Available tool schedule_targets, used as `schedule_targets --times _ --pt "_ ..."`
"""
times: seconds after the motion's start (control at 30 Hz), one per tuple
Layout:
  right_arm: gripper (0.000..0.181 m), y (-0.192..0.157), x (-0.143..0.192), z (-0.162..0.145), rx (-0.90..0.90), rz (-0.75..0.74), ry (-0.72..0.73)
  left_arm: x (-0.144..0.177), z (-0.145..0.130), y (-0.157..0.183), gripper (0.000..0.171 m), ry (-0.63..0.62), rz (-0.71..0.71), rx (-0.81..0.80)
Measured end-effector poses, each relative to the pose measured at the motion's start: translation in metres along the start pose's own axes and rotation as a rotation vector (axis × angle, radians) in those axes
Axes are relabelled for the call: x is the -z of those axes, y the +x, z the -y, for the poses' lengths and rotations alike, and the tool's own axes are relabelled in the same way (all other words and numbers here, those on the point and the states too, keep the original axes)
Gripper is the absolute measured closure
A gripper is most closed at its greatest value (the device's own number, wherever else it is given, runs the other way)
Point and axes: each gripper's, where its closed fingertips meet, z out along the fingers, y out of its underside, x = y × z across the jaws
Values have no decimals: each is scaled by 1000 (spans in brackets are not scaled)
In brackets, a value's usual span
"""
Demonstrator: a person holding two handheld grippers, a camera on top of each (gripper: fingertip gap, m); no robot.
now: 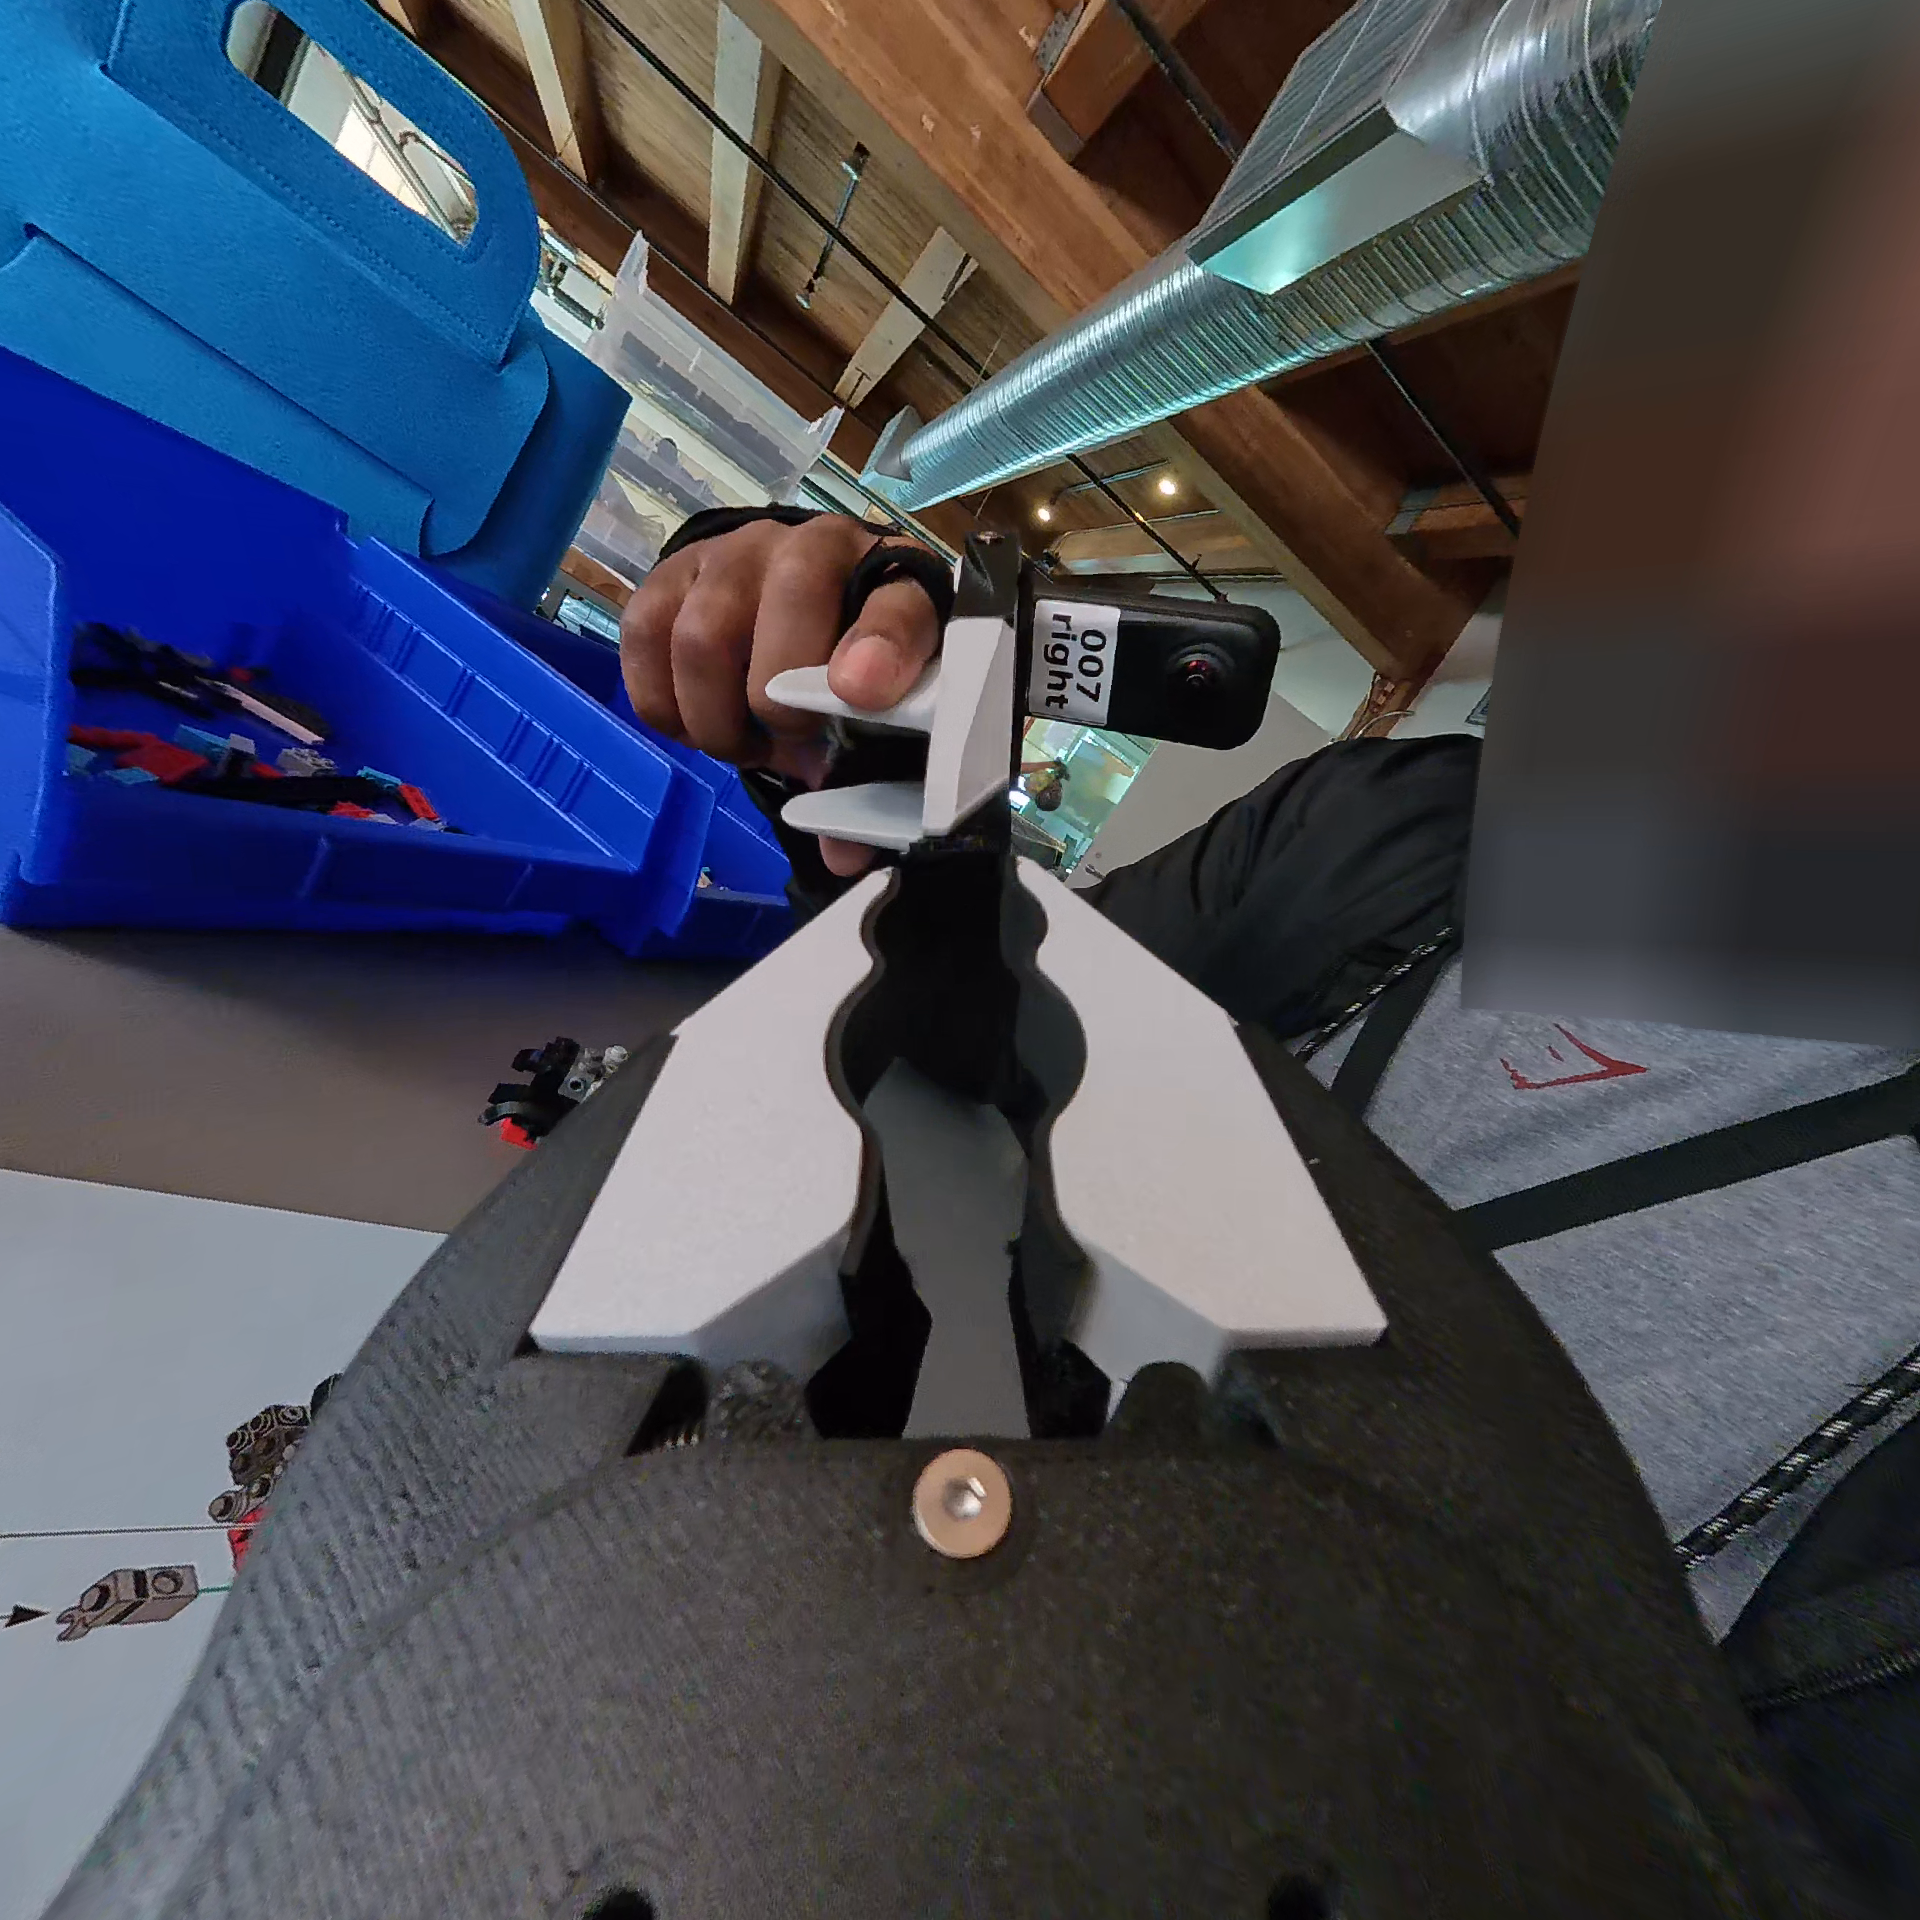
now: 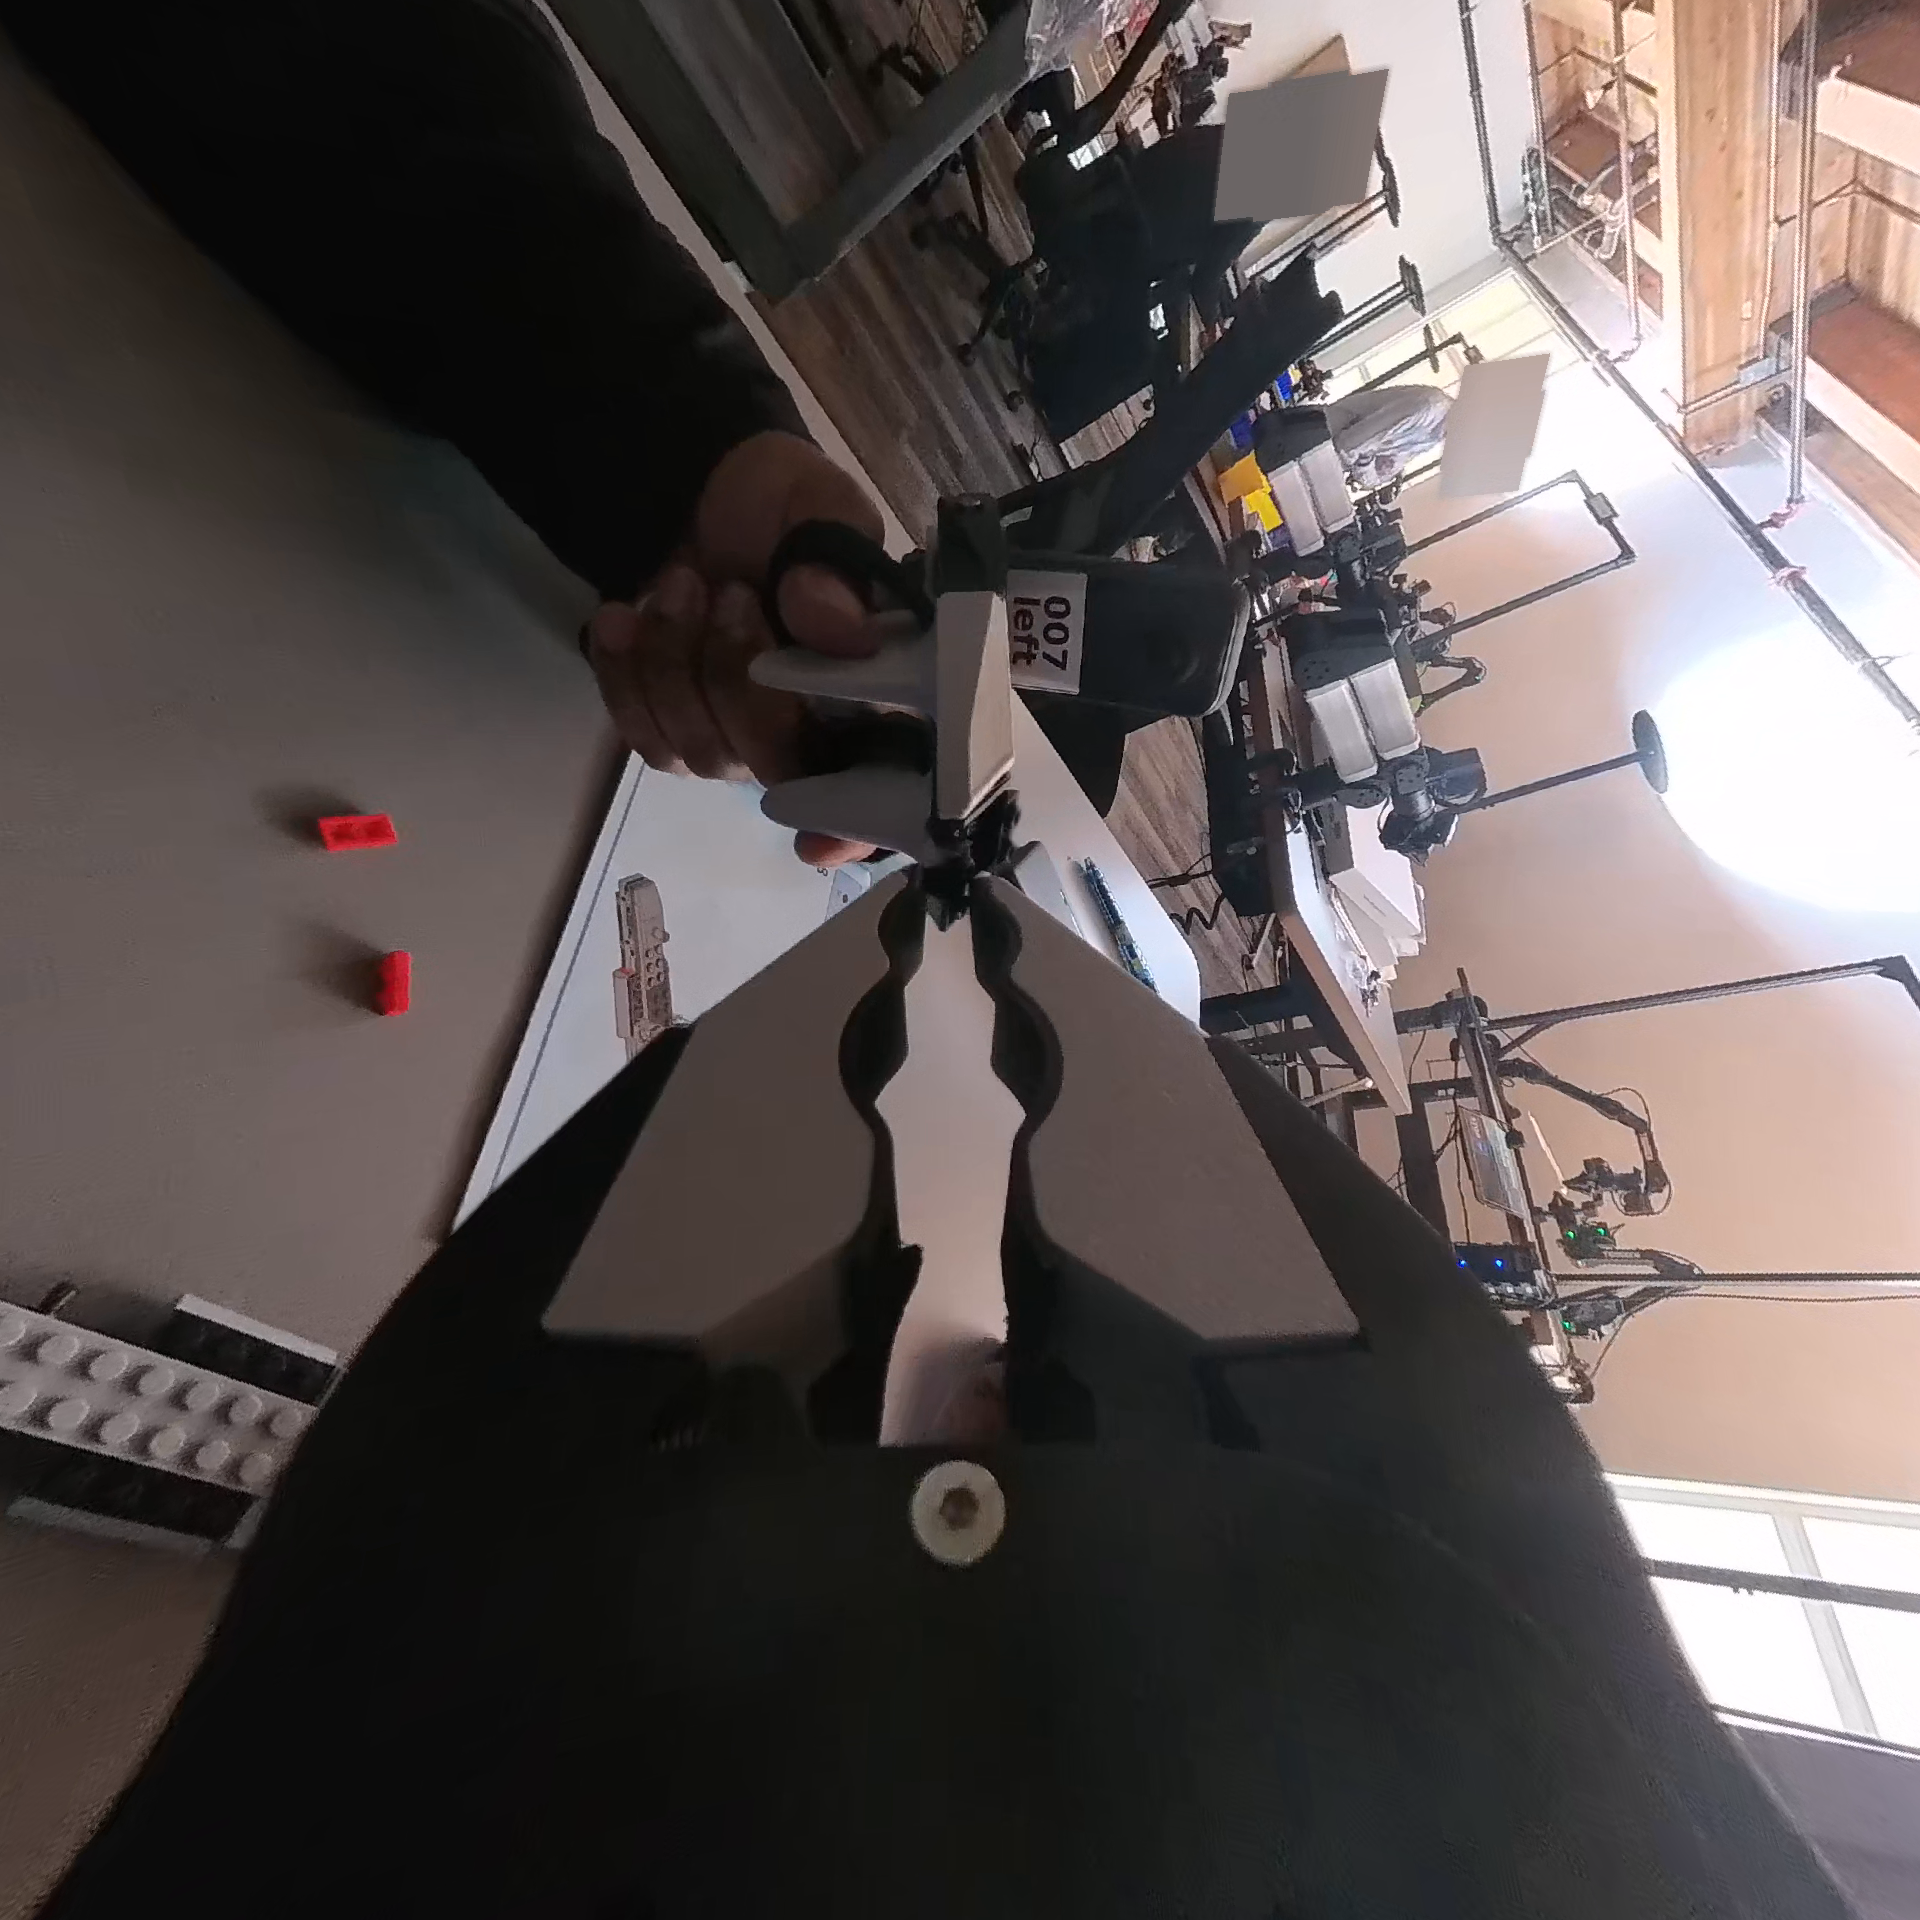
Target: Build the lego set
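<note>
My two grippers point at each other above the table, tips meeting. My left gripper (image 1: pixel 956 883) is shut on a small black lego piece (image 1: pixel 961 850) at its fingertips. My right gripper (image 2: pixel 951 902) is shut on the same small black piece (image 2: pixel 951 883) from the opposite side. The right gripper also shows in the left wrist view (image 1: pixel 966 727), held by a hand. The left gripper shows in the right wrist view (image 2: pixel 971 748), held by a hand. How the piece's parts join is hidden by the fingers.
A blue bin (image 1: pixel 499 769) holds loose lego pieces, with a blue case (image 1: pixel 260 260) behind it. A small black and red assembly (image 1: pixel 551 1081) and the instruction sheet (image 1: pixel 125 1455) lie on the table. Two red bricks (image 2: pixel 356 831) (image 2: pixel 392 982) and a white studded plate (image 2: pixel 135 1392) lie nearby. Only a small space, under 4 cm, lies between the two pairs of fingers. The white studded plate (image 2: pixel 135 1392) is about equally far from each gripper, around 15 cm.
</note>
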Motion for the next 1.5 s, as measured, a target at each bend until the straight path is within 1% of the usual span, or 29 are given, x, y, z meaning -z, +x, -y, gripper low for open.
schedule_targets --times 0.13,0.4,0.53,0.63,0.7,0.73,0.83,0.9,1.0,1.13,1.3,1.4,1.5 --pt "171 2 0 -1 5 -14 -6 1 1 -2 155 -3 17 -16" --pt "169 7 -3 -2 -8 -66 4 4 7 -5 155 9 87 -129" --pt "162 17 -5 -8 17 -142 -24 10 21 -8 155 83 144 -195" --pt "160 22 -7 -18 -77 -163 -53 17 32 -7 155 131 188 -266" --pt "160 14 -8 -26 -207 -98 -61 22 39 -6 155 153 225 -327" --pt "161 5 -9 -28 -284 -41 -55 24 42 -5 155 163 244 -357" --pt "162 -43 -8 -36 -503 215 -75 30 50 -2 155 186 285 -425" --pt "163 -76 -8 -40 -573 358 -124 31 52 0 155 189 293 -437" --pt "163 -113 -13 -49 -572 495 -238 29 50 -2 155 175 302 -443" --pt "163 -134 -25 -52 -546 561 -307 27 45 -5 155 150 310 -440" --pt "164 -143 -34 -51 -529 579 -335 26 44 -7 155 149 315 -433" --pt "175 -145 -36 -51 -536 591 -346 26 45 -8 155 148 318 -432" --pt "177 -146 -33 -49 -557 607 -344 27 45 -7 155 155 317 -428"
